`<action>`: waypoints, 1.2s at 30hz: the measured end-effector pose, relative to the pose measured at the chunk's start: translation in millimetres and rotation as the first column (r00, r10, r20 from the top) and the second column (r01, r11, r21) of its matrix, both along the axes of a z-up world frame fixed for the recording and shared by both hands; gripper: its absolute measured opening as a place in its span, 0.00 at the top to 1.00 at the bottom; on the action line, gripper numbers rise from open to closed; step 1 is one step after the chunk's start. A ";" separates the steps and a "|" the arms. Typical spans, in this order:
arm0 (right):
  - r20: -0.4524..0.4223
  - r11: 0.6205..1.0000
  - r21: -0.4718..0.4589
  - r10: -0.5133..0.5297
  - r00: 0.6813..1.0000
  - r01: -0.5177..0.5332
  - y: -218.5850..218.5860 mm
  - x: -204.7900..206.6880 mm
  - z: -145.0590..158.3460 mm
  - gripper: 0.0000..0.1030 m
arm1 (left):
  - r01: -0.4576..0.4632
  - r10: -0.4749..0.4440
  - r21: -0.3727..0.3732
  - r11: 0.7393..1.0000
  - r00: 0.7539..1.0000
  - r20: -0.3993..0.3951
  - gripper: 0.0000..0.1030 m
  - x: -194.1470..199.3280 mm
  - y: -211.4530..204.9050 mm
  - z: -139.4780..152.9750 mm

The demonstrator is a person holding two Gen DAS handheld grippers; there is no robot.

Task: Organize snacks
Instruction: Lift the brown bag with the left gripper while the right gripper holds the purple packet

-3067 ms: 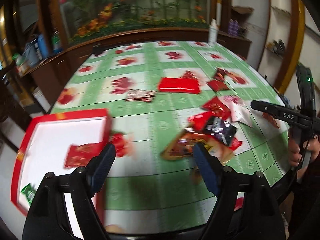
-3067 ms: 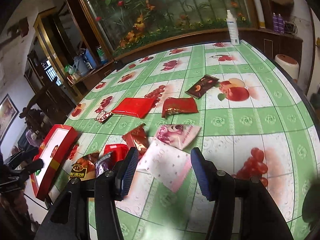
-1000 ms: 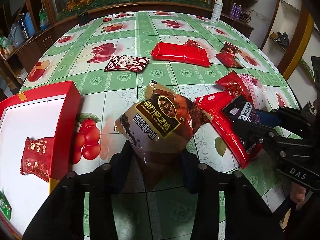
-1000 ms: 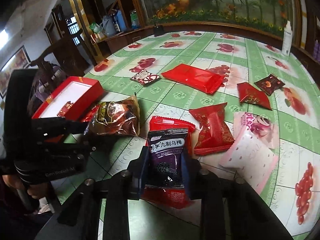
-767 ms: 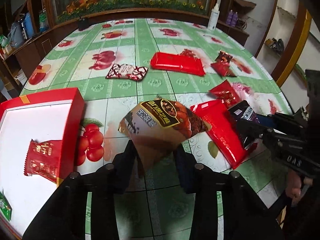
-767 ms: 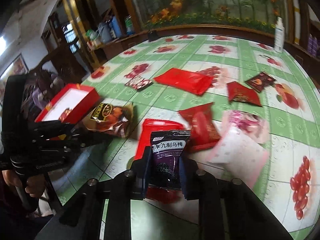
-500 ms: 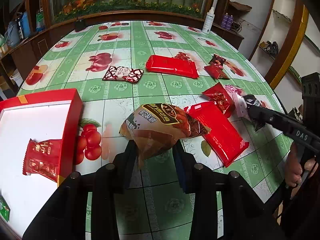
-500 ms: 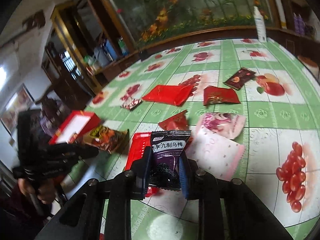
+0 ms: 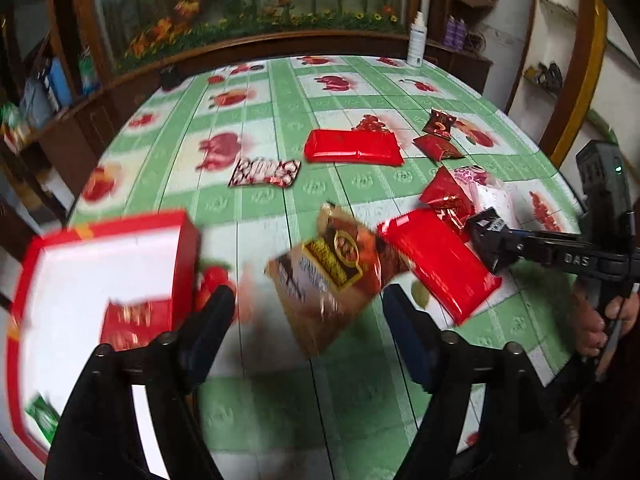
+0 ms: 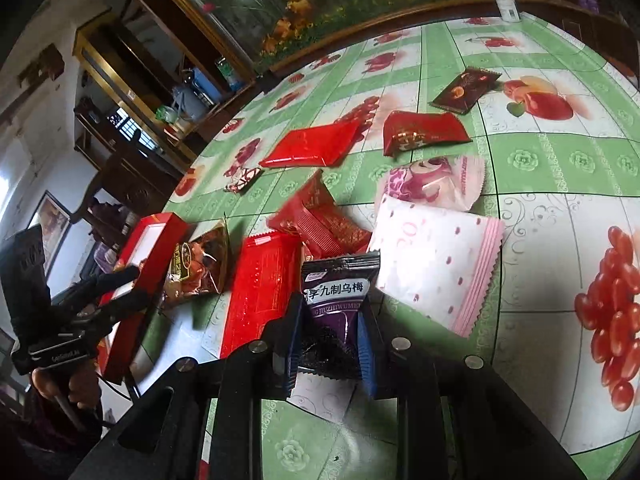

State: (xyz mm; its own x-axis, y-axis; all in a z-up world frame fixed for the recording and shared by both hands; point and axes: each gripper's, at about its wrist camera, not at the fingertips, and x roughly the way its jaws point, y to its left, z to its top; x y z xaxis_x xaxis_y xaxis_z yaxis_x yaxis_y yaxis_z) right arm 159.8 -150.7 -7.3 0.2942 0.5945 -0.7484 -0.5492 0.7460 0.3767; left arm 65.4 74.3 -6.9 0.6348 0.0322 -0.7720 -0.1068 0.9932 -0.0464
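Covering most of both views: round table [image 9: 340,92] w/ green-and-white fruit-print cloth, snack packs scattered over it. At table's left edge, red box [image 9: 92,240] w/ white inside, holding a small red pack [image 9: 132,320] and a green one [image 9: 42,420] near its front corner. Lying flat toward far side: long red pack [image 9: 352,148], w/ small red-and-white pack [image 9: 266,173] to its left, well apart. Just right of centre: another big red pack [image 9: 440,264], flat, tilted, its near-left end touching or overlapping the brown pack. Blurred brown pack [image 9: 332,272] w/ yellow label, tilted, between the spread fingers of left gripper [image 9: 308,328] but pressed by neither; jaws just been opening, now wide apart; cannot tell if pack rests on cloth or is mid-air. Beside big red pack, to the right: pink-dotted white pack [image 10: 436,264], w/ pink floral pack [image 10: 436,180] just behind it, touching. Crumpled red pack [image 10: 324,220] between those and big red one. Farther right: dark-red pack [image 10: 424,132] and small brown pack [image 10: 466,90], near each other, apart. Clamped on black-purple plum pack [image 10: 340,296]: right gripper [image 10: 328,336], jaws nearly closed, pack upright, held above the cloth over the big red pack's near end. Seen at frame edges: hand [image 9: 600,328] on right gripper's handle.
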 end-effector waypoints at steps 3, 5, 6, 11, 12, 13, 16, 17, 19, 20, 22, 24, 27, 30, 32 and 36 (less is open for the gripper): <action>-0.005 1.000 0.002 0.006 1.000 -0.006 -0.4 -1.2 -0.8 0.76 | 0.059 -0.056 0.053 0.997 0.997 -0.045 0.25 20.5 -9.7 -8.2; -0.006 1.000 0.004 0.012 1.000 -0.012 -0.4 -2.2 -1.4 0.76 | 0.104 -0.096 0.090 0.990 0.991 -0.097 0.25 34.2 -16.0 -19.2; -0.007 1.000 0.005 0.013 1.000 -0.013 -0.5 -2.5 -1.6 0.76 | 0.125 -0.112 0.095 0.988 0.985 -0.130 0.25 40.6 -17.4 -25.6; -0.013 1.000 0.012 0.013 1.000 -0.013 -0.9 -3.0 -2.3 0.76 | 0.135 -0.127 0.043 0.990 0.980 -0.156 0.26 48.0 -15.8 -36.6; -0.014 1.000 0.013 0.013 1.000 -0.013 -1.1 -2.8 -2.3 0.76 | 0.130 -0.124 0.034 0.991 0.981 -0.149 0.30 47.7 -14.3 -36.6; -0.014 1.000 0.013 0.013 1.000 -0.013 -1.2 -2.8 -2.4 0.76 | 0.122 -0.117 0.024 0.992 0.983 -0.144 0.33 47.4 -12.8 -37.1; -0.016 1.000 0.015 0.013 1.000 -0.013 -1.6 -2.5 -2.6 0.76 | 0.092 -0.092 -0.005 0.996 0.987 -0.130 0.49 45.8 -10.7 -36.7; -0.016 1.000 0.016 0.013 1.000 -0.012 -1.7 -2.5 -2.7 0.76 | 0.077 -0.078 -0.016 0.997 0.989 -0.123 0.50 44.9 -10.7 -36.9; -0.018 1.000 0.018 0.012 1.000 -0.012 -2.1 -2.3 -3.0 0.76 | 0.058 -0.060 -0.022 0.998 0.992 -0.110 0.52 44.2 -10.7 -37.4; -0.018 1.000 0.019 0.012 1.000 -0.012 -2.0 -2.4 -3.0 0.76 | 0.051 -0.054 -0.027 0.998 0.993 -0.104 0.53 41.6 -12.0 -35.9; -0.019 1.000 0.020 0.011 1.000 -0.011 -2.2 -2.0 -3.2 0.76 | 0.040 -0.046 -0.074 0.996 0.996 -0.081 0.55 38.4 -10.2 -32.6; -0.021 1.000 0.023 0.010 1.000 -0.010 -2.7 -1.6 -3.3 0.76 | 0.042 -0.049 -0.129 0.991 0.997 -0.055 0.56 33.8 -7.4 -27.7; -0.022 1.000 0.025 0.010 1.000 -0.010 -3.1 -1.6 -3.5 0.76 | 0.040 -0.045 -0.148 0.988 0.998 -0.033 0.58 26.8 -5.9 -22.5; -0.024 1.000 0.027 0.012 1.000 -0.011 -2.2 -1.5 -2.9 0.76 | 0.039 -0.042 -0.184 0.982 0.999 -0.011 0.60 17.1 -3.1 -17.1; -0.022 1.000 0.026 0.015 1.000 -0.015 -1.5 -2.0 -2.6 0.77 | 0.040 -0.040 -0.190 0.981 0.999 0.004 0.61 8.2 -1.3 -12.0; -0.016 0.999 0.018 0.034 0.999 -0.033 2.5 -5.9 -2.3 0.77 | 0.039 -0.034 -0.190 0.981 0.999 0.028 0.61 -5.6 3.0 -3.4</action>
